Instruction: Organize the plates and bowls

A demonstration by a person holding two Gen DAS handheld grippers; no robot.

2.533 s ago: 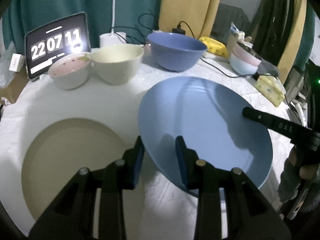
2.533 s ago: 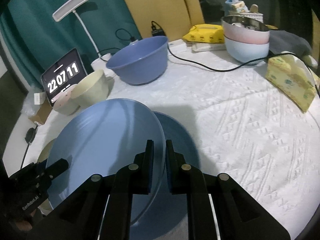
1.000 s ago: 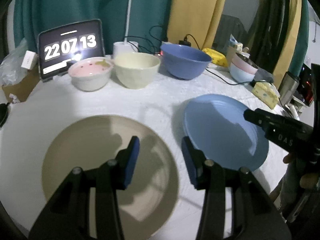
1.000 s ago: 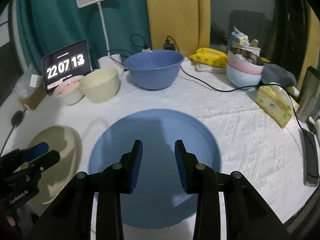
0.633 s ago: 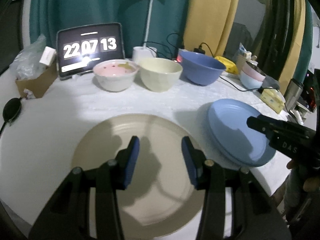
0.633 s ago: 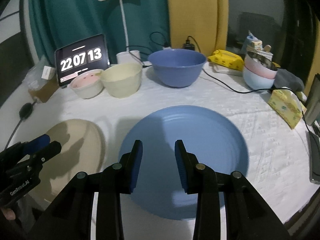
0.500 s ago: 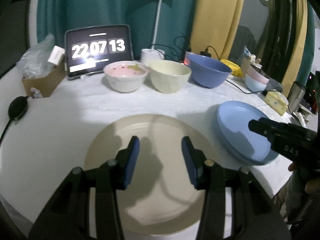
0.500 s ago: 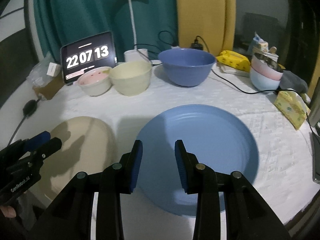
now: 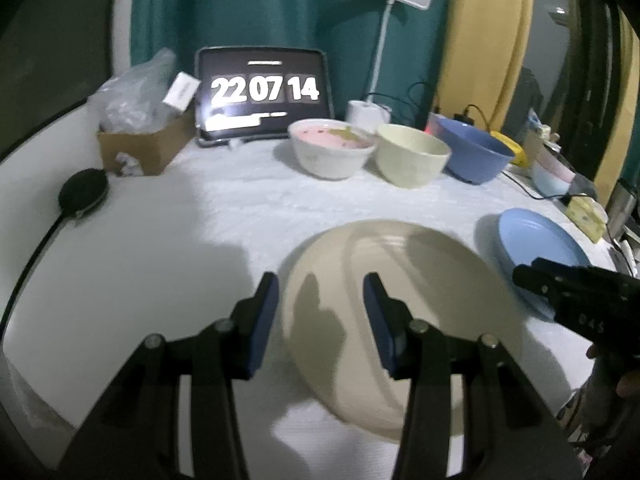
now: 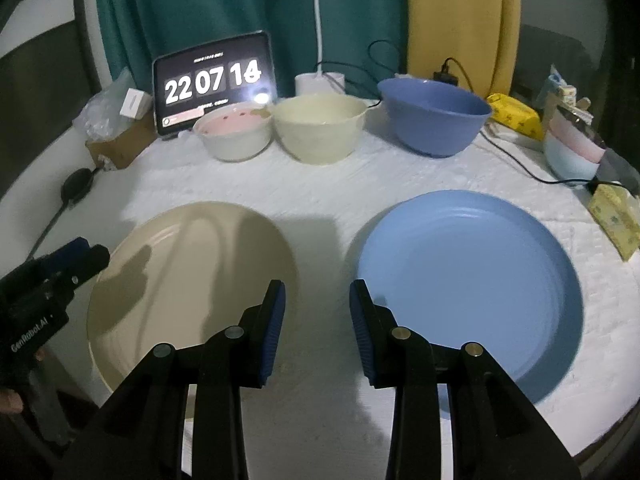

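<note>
I count two plates on the table: one beige plate (image 10: pixel 192 276) and one blue plate (image 10: pixel 472 280). Along the back I see three single bowls in a row: a white bowl with a pink inside (image 10: pixel 234 134), a cream bowl (image 10: pixel 320 128) and a big blue bowl (image 10: pixel 434 120). At the far right there is one stack of bowls (image 10: pixel 572 148) (I cannot tell how many are nested in it). I also count two yellow packs, one tablet clock, one lamp and one cardboard box.
</note>
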